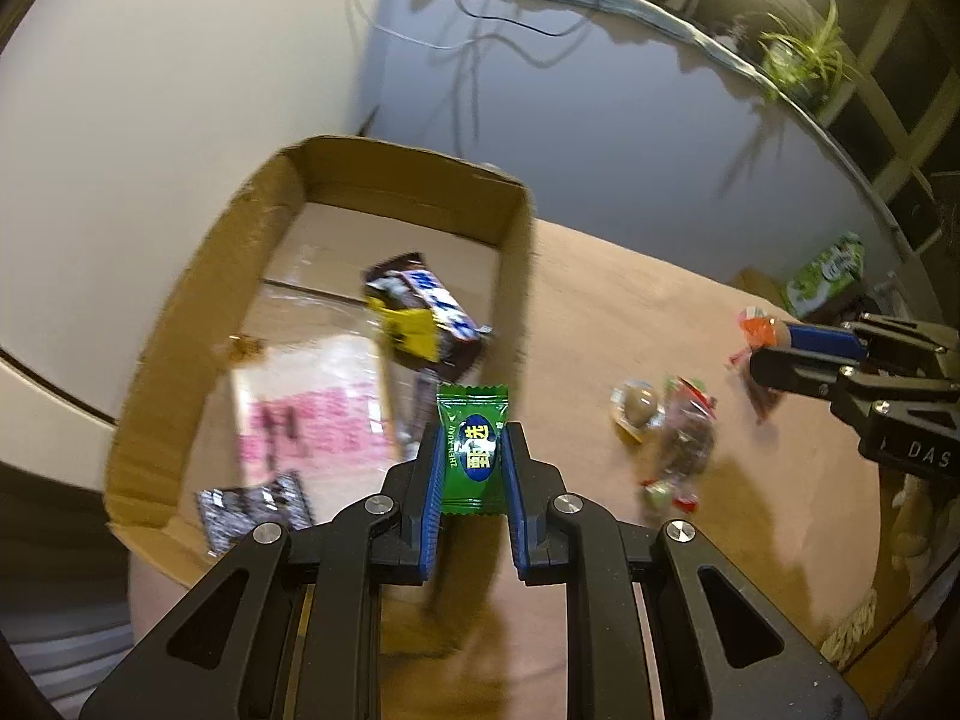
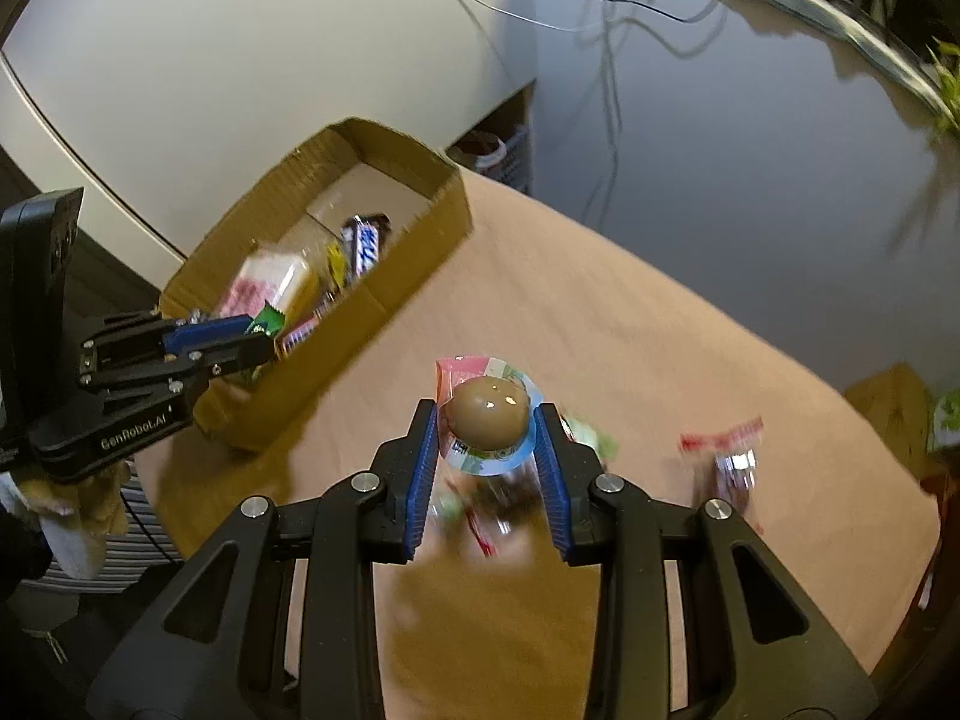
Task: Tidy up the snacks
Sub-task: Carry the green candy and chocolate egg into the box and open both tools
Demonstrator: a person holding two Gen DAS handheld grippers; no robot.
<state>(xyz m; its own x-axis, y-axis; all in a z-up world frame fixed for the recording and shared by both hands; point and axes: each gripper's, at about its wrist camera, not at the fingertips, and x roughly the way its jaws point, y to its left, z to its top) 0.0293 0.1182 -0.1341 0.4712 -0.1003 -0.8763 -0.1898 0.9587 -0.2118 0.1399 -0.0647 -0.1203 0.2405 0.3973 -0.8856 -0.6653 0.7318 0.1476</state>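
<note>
My left gripper is shut on a green candy packet, hanging above the near right corner of an open cardboard box. In the box lie a chocolate bar, a yellow pack, a pink pack and a black-and-white wrapper. My right gripper is shut on a packaged brown egg, lifted over loose snacks on the tan tablecloth. The right wrist view shows the left gripper with the green packet at the box.
Loose on the cloth lie another egg pack, clear wrapped sweets and a red-topped packet. A green carton stands at the table's far right. Cables hang on the wall behind, and a plant sits on a shelf.
</note>
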